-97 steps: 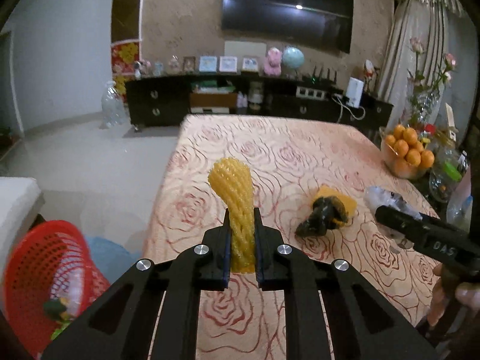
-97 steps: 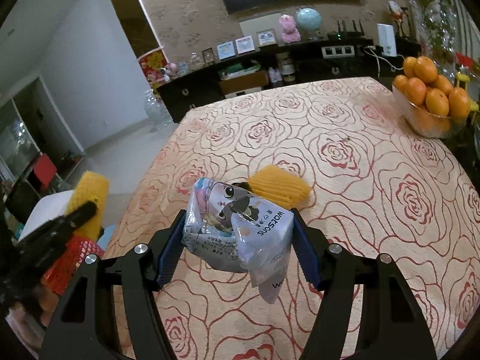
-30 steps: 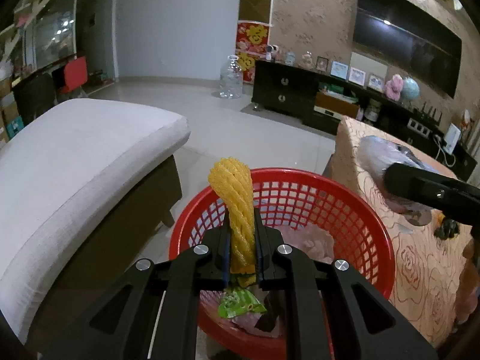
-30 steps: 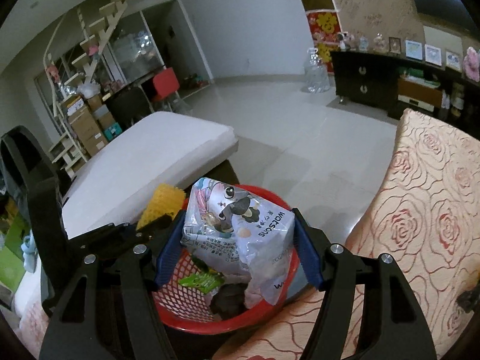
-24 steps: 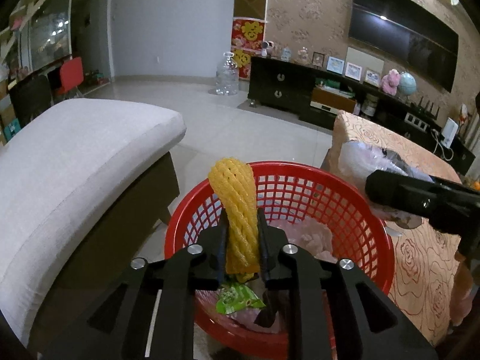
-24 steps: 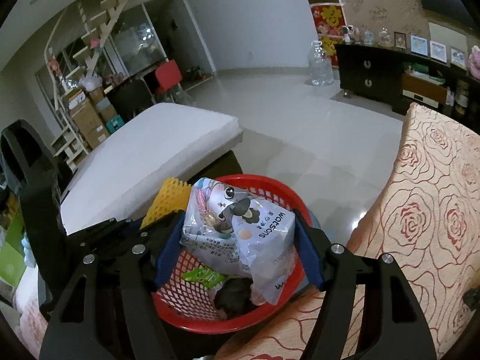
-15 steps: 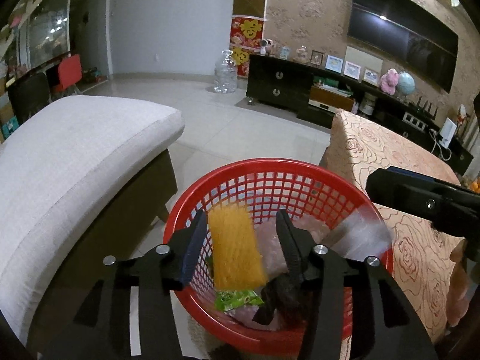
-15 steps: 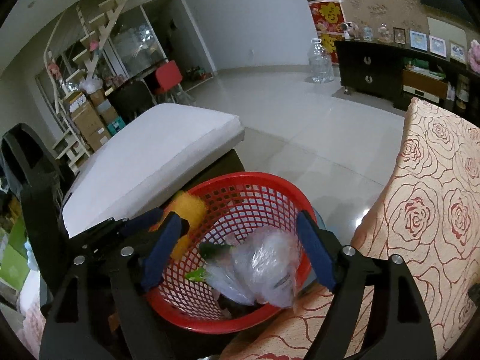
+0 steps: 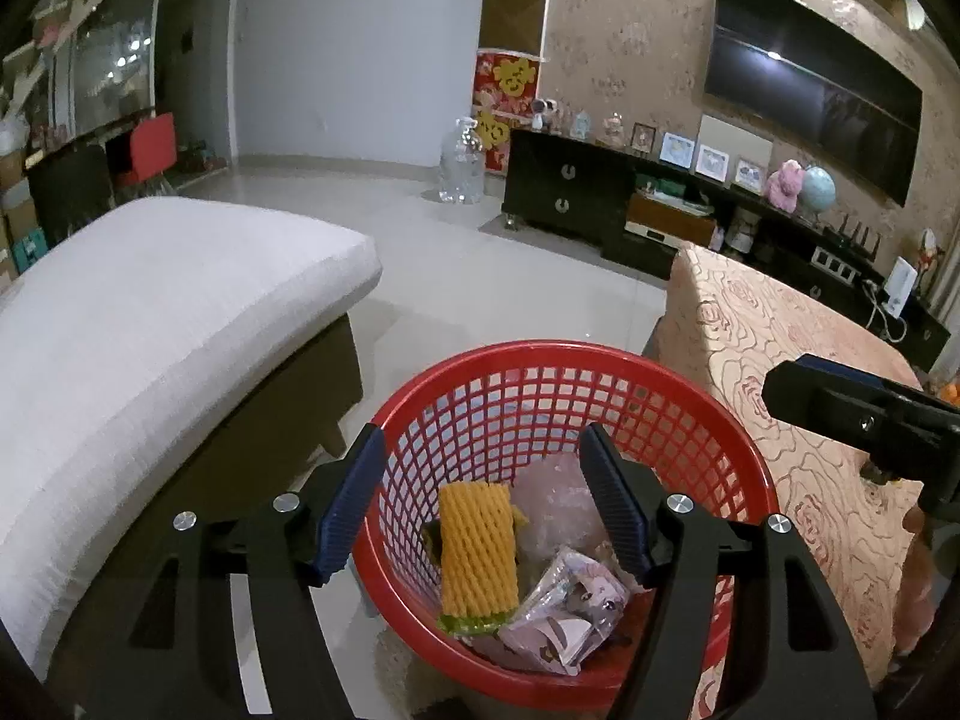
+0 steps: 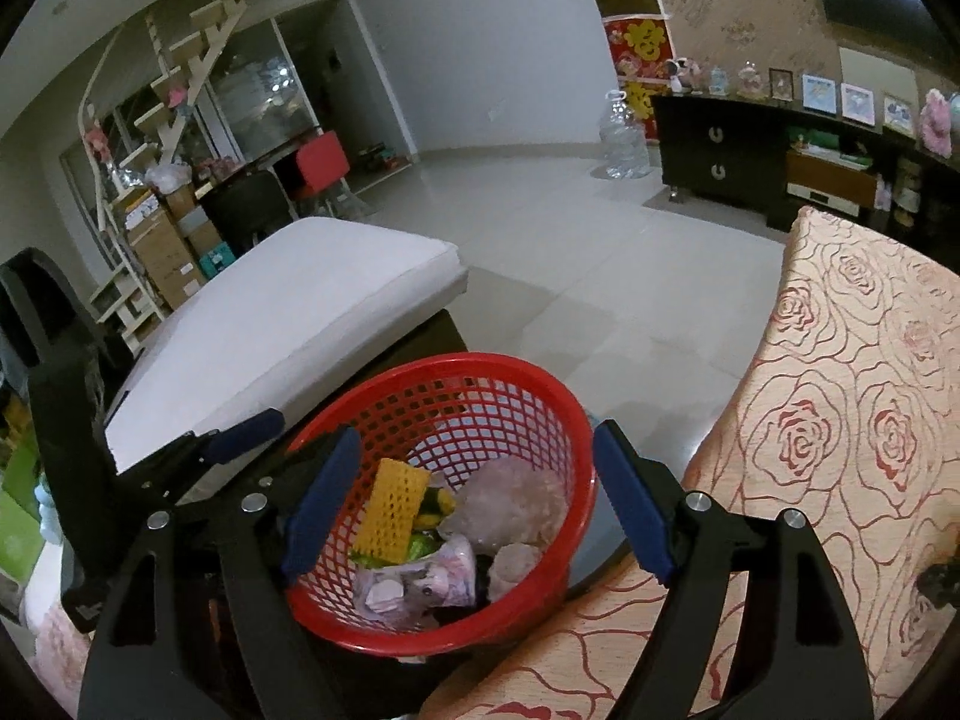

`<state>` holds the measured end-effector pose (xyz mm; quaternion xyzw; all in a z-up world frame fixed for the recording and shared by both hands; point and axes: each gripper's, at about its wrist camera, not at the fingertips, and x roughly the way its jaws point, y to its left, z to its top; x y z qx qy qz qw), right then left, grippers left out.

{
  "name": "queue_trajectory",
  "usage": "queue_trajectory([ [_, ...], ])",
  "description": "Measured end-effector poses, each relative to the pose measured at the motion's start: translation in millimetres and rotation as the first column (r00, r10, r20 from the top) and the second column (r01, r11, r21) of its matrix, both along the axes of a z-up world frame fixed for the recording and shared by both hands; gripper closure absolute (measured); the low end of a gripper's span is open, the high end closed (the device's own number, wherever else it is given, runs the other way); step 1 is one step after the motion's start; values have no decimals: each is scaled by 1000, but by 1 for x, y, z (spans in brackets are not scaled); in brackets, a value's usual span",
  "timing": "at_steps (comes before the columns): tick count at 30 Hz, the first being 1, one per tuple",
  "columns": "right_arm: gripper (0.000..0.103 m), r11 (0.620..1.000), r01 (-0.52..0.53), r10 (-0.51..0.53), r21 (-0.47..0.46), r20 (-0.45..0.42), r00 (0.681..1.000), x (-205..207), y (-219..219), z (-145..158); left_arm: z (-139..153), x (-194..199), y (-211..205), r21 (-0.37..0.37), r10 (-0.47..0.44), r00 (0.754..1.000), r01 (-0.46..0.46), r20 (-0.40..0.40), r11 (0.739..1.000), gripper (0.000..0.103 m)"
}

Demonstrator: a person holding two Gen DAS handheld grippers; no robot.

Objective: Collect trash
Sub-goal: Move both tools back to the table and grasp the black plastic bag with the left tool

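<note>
A red mesh basket (image 9: pixel 558 354) (image 10: pixel 576 414) stands on the floor beside the table. Inside it lie a yellow foam fruit net (image 9: pixel 477 546) (image 10: pixel 393 507), a printed wet-wipe packet (image 9: pixel 567 603) (image 10: pixel 426 585) and clear plastic wrap (image 9: pixel 555 507). My left gripper (image 9: pixel 483 501) hovers over the basket with its jaws opening and nothing between them. My right gripper (image 10: pixel 474 495) also hangs above the basket, open and empty. The right gripper's finger (image 9: pixel 852 414) shows at the right of the left wrist view; the left gripper's fingers (image 10: pixel 243 435) show at the left of the right wrist view.
A white-cushioned bench (image 9: pixel 156 312) stands left of the basket. The table with a rose-patterned cloth (image 10: pixel 852 420) is on the right, a dark object (image 10: pixel 939 591) lying on it. A dark TV cabinet (image 9: pixel 600 204) and a water jug (image 9: pixel 459 165) are across the tiled floor.
Both grippers opened over the basket. The yellow foam net dropped from the left gripper and the wipe packet from the right; both now lie inside the basket.
</note>
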<state>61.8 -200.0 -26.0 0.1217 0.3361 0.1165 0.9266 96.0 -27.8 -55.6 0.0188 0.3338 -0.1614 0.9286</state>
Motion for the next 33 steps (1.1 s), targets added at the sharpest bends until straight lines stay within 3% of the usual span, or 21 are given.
queue_trajectory([
  [7, 26, 998, 51, -50, -49, 22, 999, -11, -9, 3, 4, -8, -3, 1, -8, 999, 8, 34, 1000, 35],
  [19, 26, 967, 227, -224, -115, 39, 974, -48, -69, 2, 5, -17, -21, 4, -68, 996, 68, 51, 998, 32],
  [28, 26, 914, 378, -376, -150, 44, 926, -92, -124, -6, 4, -30, -50, 20, -138, 988, 137, 68, 990, 30],
  [33, 26, 862, 481, -481, -159, 45, 876, -123, -164, -8, 6, -41, -73, 21, -191, 978, 190, 80, 982, 29],
])
